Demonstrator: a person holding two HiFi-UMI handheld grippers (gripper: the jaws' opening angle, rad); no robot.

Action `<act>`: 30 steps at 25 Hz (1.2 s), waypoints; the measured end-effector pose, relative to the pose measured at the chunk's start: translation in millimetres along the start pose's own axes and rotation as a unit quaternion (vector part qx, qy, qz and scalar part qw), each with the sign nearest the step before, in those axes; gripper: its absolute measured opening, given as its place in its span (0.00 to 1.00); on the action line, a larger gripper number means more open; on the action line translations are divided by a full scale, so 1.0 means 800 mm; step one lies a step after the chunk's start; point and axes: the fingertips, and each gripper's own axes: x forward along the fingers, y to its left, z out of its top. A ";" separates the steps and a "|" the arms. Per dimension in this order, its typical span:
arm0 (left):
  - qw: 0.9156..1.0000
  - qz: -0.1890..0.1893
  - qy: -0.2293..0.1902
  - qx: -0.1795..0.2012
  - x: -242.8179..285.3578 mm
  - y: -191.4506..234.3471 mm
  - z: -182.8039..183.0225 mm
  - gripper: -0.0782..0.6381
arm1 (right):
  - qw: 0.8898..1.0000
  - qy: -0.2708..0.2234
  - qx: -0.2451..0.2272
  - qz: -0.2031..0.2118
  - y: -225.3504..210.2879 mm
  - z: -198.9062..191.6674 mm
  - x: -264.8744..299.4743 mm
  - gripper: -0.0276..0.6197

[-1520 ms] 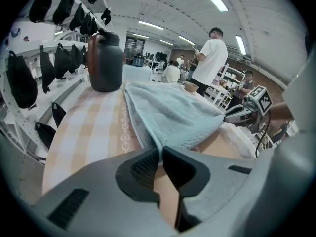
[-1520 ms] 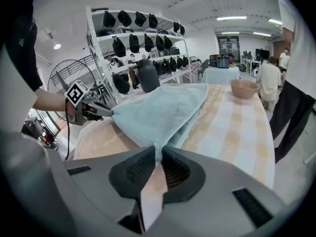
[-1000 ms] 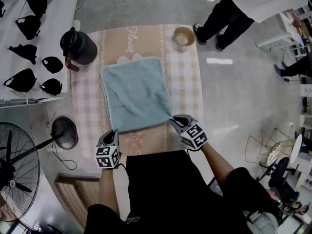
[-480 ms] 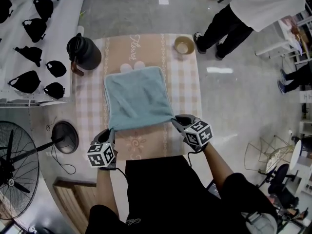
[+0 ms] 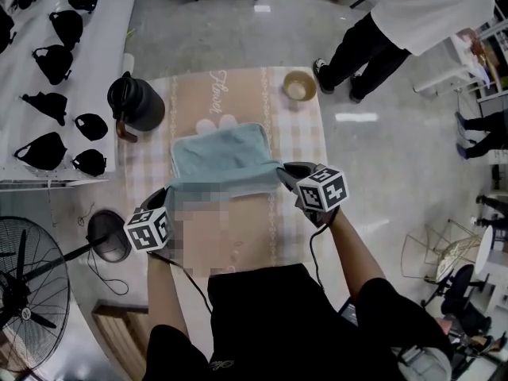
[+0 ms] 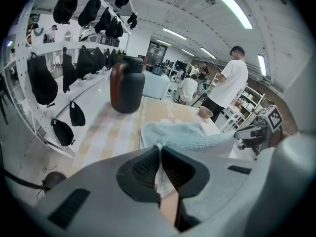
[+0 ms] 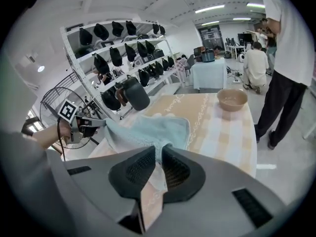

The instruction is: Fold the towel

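Observation:
A light blue towel [image 5: 221, 151] lies on the checked tablecloth [image 5: 303, 137], its near edge lifted off the table. My left gripper [image 5: 167, 192] is shut on the near left corner, and my right gripper [image 5: 282, 172] is shut on the near right corner. In the left gripper view the towel [image 6: 180, 133] runs from the jaws of the left gripper [image 6: 160, 151] across to the right gripper [image 6: 253, 134]. In the right gripper view the towel [image 7: 148, 130] hangs stretched from the right gripper [image 7: 159, 157] to the left gripper [image 7: 81, 126]. A blurred patch hides the towel's raised near part in the head view.
A dark jug [image 5: 135, 101] stands at the table's far left and a tan bowl [image 5: 299, 84] at its far right. White shelves with black caps [image 5: 49, 62] run along the left. A fan [image 5: 24, 292] and a round stand base [image 5: 107, 236] are on the floor. A person [image 5: 413, 22] stands beyond the table.
Both grippers have risen and moved toward the far side with the towel's near corners. The near edge has come off the table and less of the towel lies flat.

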 end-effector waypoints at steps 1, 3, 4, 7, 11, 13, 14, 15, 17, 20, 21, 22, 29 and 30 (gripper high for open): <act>1.000 0.002 0.000 0.002 0.007 0.004 0.010 0.14 | 1.000 0.002 0.002 -0.001 -0.005 0.008 0.004 0.11; 1.000 0.003 0.004 0.006 0.022 0.011 0.025 0.14 | 1.000 0.007 0.001 -0.004 -0.014 0.022 0.014 0.11; 1.000 0.003 0.007 0.008 0.030 0.013 0.032 0.14 | 1.000 0.010 0.001 -0.007 -0.020 0.028 0.020 0.11; 1.000 0.003 0.015 0.011 0.055 0.021 0.047 0.14 | 1.000 0.019 0.006 -0.014 -0.039 0.044 0.042 0.11; 1.000 0.011 0.019 0.008 0.081 0.033 0.062 0.14 | 0.999 0.027 0.014 -0.018 -0.060 0.063 0.067 0.11; 1.000 0.014 0.022 0.007 0.093 0.038 0.069 0.14 | 0.999 0.032 0.013 -0.021 -0.068 0.071 0.078 0.11; 1.000 0.015 0.024 0.006 0.099 0.040 0.071 0.14 | 0.999 0.033 0.013 -0.023 -0.072 0.074 0.083 0.11; 1.000 0.016 0.025 0.006 0.105 0.042 0.074 0.14 | 0.999 0.034 0.012 -0.024 -0.076 0.078 0.087 0.11; 1.000 0.020 0.023 0.004 0.113 0.047 0.080 0.14 | 0.999 0.031 0.011 -0.027 -0.081 0.086 0.095 0.11; 0.999 0.029 0.017 -0.001 0.123 0.054 0.088 0.14 | 0.999 0.024 0.013 -0.029 -0.087 0.098 0.105 0.11; 0.999 0.033 0.017 -0.003 0.126 0.056 0.089 0.14 | 0.999 0.023 0.015 -0.030 -0.088 0.101 0.107 0.11; 0.999 0.036 0.018 -0.005 0.129 0.058 0.088 0.14 | 0.999 0.022 0.016 -0.030 -0.090 0.102 0.109 0.11; 0.999 0.040 -0.017 -0.026 0.116 0.057 0.088 0.42 | 0.998 -0.031 0.016 -0.050 -0.100 0.111 0.096 0.31; 0.999 0.040 -0.022 -0.025 0.108 0.056 0.085 0.43 | 0.998 -0.038 0.018 -0.044 -0.099 0.110 0.090 0.31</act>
